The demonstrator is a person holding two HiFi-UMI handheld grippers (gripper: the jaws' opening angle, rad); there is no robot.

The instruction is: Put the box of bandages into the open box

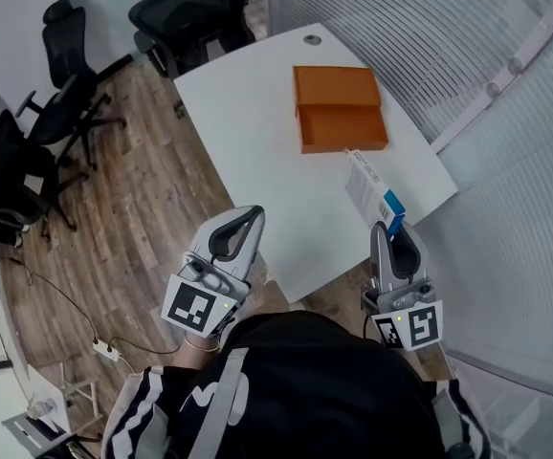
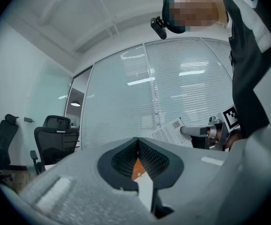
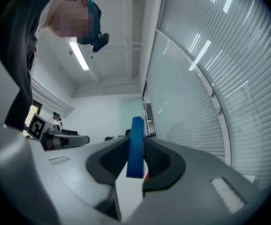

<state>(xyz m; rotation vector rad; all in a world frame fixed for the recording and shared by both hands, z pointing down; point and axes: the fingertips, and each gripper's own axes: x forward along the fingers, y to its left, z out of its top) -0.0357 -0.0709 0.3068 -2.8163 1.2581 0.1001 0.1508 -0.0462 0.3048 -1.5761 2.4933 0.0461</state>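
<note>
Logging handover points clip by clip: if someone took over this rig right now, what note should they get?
Left tongs: shut, empty, by the near left edge of the table.
Right tongs: shut on the box of bandages, held on edge above the table's near right part.
Open box: orange, further back on the table, apart from the bandages; it looks empty.
Done: bandages picked up.
Left: carry them to the open box, set them inside, release.
</note>
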